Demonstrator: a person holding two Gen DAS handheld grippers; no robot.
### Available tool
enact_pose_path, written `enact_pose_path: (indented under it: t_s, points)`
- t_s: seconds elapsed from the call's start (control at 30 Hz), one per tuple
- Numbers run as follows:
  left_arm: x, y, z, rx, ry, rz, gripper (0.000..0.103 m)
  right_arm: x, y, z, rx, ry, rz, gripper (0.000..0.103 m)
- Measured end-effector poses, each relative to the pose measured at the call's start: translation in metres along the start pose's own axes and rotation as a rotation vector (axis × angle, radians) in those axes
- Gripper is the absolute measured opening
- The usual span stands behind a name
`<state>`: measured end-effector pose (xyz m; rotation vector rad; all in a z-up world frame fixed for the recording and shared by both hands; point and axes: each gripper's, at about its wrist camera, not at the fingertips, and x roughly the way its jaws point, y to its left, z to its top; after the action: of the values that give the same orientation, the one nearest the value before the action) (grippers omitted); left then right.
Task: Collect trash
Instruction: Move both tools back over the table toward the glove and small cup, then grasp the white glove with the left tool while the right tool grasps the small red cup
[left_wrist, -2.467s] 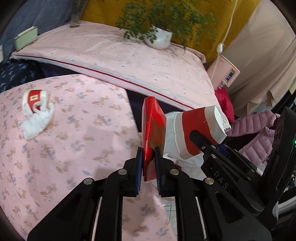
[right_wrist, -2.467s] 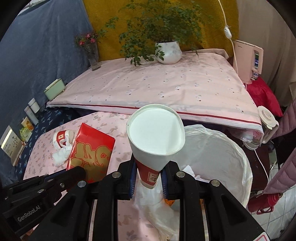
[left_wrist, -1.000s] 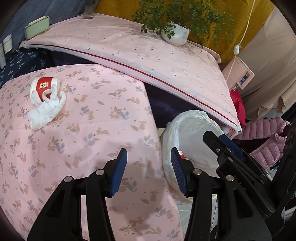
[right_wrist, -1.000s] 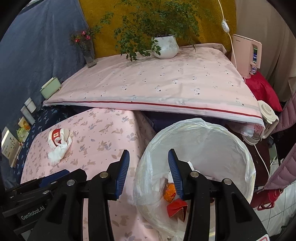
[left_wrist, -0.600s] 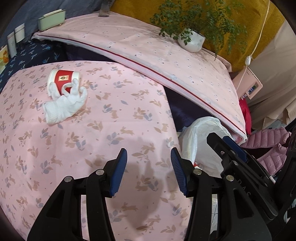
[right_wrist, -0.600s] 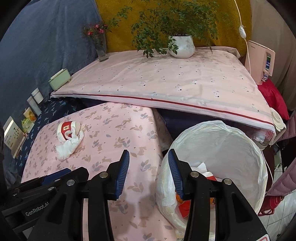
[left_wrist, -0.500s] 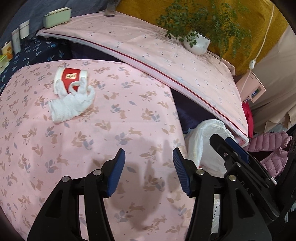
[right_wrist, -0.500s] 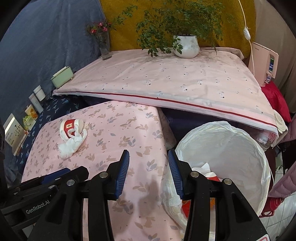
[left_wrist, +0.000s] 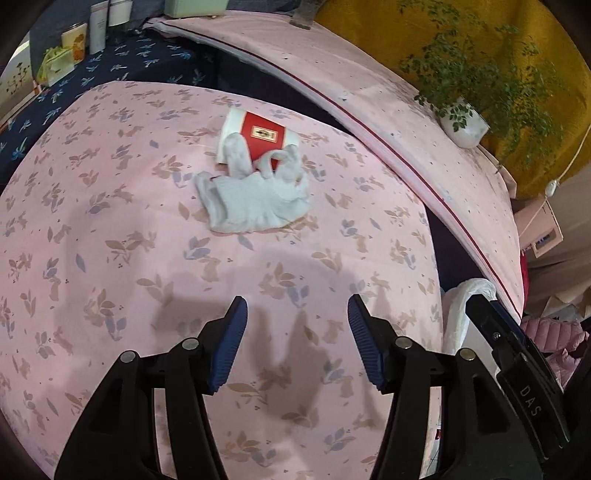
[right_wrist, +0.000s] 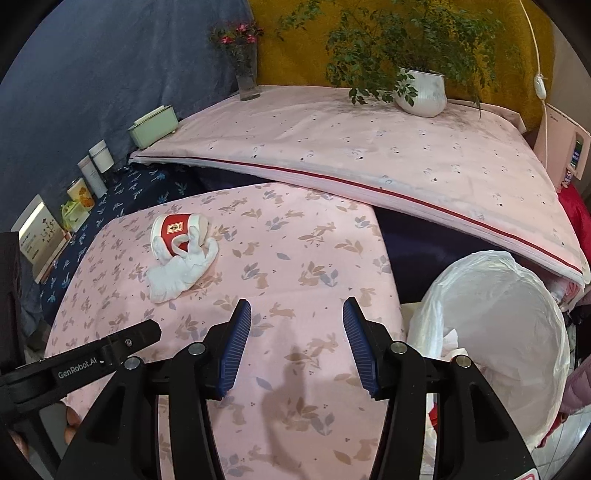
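A red and white paper cup (left_wrist: 258, 134) lies on its side on the pink floral table (left_wrist: 110, 258), with a crumpled white glove (left_wrist: 255, 203) draped against it. Both also show in the right wrist view, the cup (right_wrist: 173, 229) and the glove (right_wrist: 181, 271). My left gripper (left_wrist: 295, 343) is open and empty, above the table, nearer than the cup. My right gripper (right_wrist: 293, 343) is open and empty over the table's right part. The white-lined trash bin (right_wrist: 509, 295) stands right of the table, with trash inside.
A raised pink-sheeted surface (right_wrist: 369, 147) lies behind the table with a potted plant (right_wrist: 421, 92), a flower vase (right_wrist: 245, 74) and a green box (right_wrist: 153, 125). Small jars and boxes (right_wrist: 88, 177) line the left. A pink appliance (right_wrist: 565, 147) stands at the right.
Both grippers let go of the red box and the cup into the bin and opened. They have since swung left over the table, toward the cup and glove.
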<state>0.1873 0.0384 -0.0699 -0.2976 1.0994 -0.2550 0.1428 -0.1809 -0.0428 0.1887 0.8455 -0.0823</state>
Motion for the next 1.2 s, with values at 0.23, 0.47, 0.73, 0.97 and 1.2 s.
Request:
enact_pose_path:
  t_s: [0.23, 0.47, 0.73, 0.97, 1.2]
  points:
    - [0.003, 0.035, 0.012, -0.053, -0.011, 0.043, 0.054, 0.019, 0.032, 0.001, -0.052, 0.029, 0.02, 0.051]
    - [0.019, 0.054, 0.03, -0.059, -0.014, 0.084, 0.054, 0.041, 0.056, 0.005, -0.088, 0.059, 0.028, 0.051]
    - [0.047, 0.053, 0.058, -0.027, 0.002, 0.082, 0.054, 0.067, 0.066, 0.014, -0.091, 0.087, 0.015, 0.051]
    - [0.077, 0.042, 0.071, 0.003, 0.039, 0.063, 0.054, 0.085, 0.07, 0.021, -0.094, 0.104, -0.002, 0.051]
    - [0.088, 0.041, 0.074, 0.023, 0.056, 0.019, 0.022, 0.097, 0.077, 0.024, -0.101, 0.119, -0.01, 0.051]
